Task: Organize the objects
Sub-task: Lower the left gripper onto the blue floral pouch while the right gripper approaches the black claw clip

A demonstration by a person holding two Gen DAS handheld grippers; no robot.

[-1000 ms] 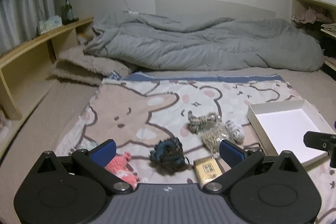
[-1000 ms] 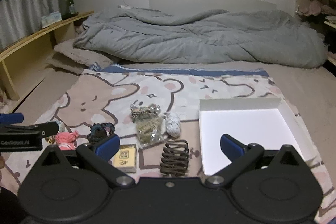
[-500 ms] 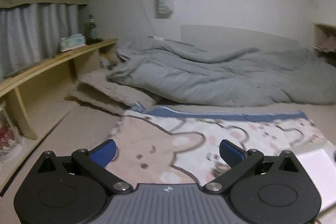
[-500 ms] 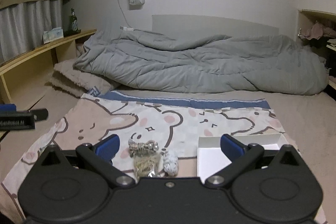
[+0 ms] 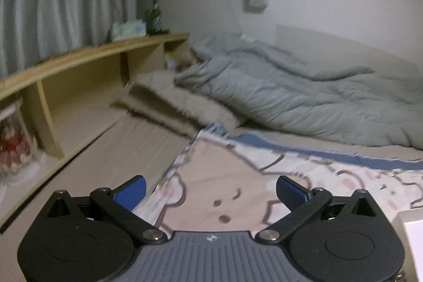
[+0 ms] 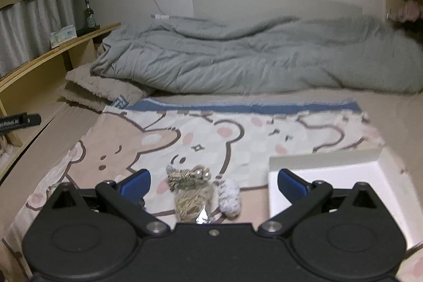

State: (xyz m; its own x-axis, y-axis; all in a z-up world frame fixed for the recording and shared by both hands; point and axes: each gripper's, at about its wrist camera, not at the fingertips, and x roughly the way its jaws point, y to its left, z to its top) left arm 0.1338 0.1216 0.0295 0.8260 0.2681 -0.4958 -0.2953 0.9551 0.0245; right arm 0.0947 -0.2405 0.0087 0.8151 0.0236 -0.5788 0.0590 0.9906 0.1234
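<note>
Since half a second ago the left wrist view has swung further toward the shelf side, and the right wrist view has dipped, so more of the white box shows.

Grey duvet [image 6: 251, 54] heaped across the far bed, 12 o'clock in the right wrist view. Wooden shelf [image 5: 87, 54] runs along 9 to 10 o'clock in the left wrist view, green bottle [image 5: 154, 15] and tissue box [image 5: 128, 29] on top. Bear-print blanket [image 6: 164, 139] spread flat in front of the duvet. Open white box [image 6: 330, 192] lies on it at 4 o'clock.

Left gripper [image 5: 210, 189]: jaws wide apart, nothing between them, over the blanket's left edge. Right gripper [image 6: 212, 183]: jaws wide, holding nothing.

Small items lie on the blanket between the right gripper's fingers: beaded striped hair tie [image 6: 187, 175], below it a tan twine-like bundle [image 6: 191, 202], possibly bagged, blurred; white fuzzy scrunchie [image 6: 230, 196] just beside it at 3 o'clock, apart from the box.
</note>
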